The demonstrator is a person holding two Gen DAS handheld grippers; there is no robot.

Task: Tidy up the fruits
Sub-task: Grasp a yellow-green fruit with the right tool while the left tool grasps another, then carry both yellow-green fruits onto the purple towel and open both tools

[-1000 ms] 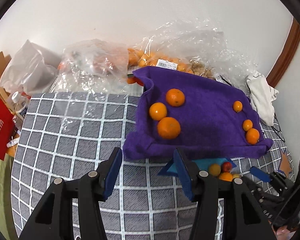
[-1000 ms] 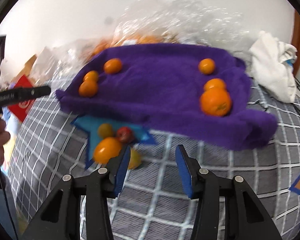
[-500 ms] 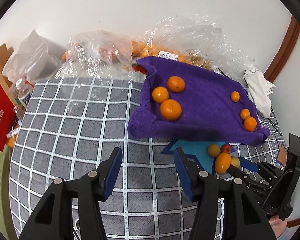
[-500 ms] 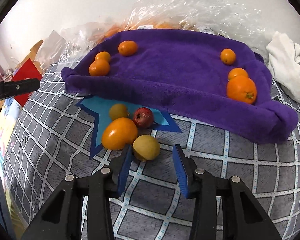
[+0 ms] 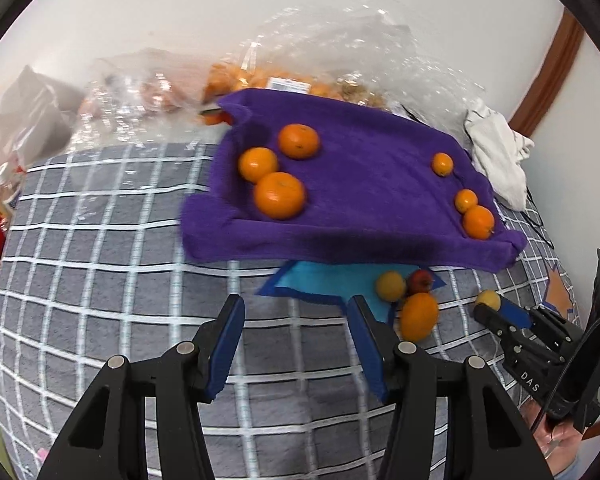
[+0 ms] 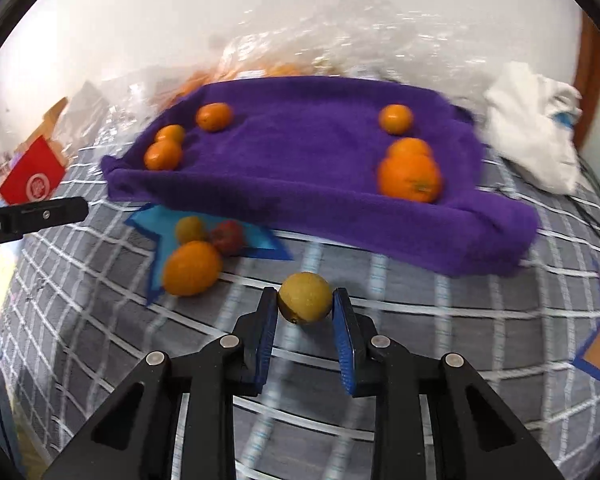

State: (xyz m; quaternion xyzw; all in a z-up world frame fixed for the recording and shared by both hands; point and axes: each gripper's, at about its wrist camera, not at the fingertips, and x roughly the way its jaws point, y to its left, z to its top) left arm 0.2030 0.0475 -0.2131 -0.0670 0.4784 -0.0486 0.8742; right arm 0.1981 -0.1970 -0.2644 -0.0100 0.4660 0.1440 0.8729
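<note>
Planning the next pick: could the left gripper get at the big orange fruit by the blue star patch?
Probably yes: the left gripper is open and empty, and the orange fruit lies uncovered just beside it.

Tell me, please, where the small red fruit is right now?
The red fruit lies on the blue star patch, below the purple towel's front edge, between two yellow-orange fruits.

Fuzzy purple cloth towel (image 5: 364, 184), crinkled clear plastic bags (image 5: 340, 52), matt checked bedsheet (image 5: 100, 264), dimpled yellow fruit (image 6: 305, 298)

both wrist cams angled down over the checked bed (image 5: 100, 240), left one further back, both catching the purple towel (image 5: 360, 184) (image 6: 300, 160)
</note>
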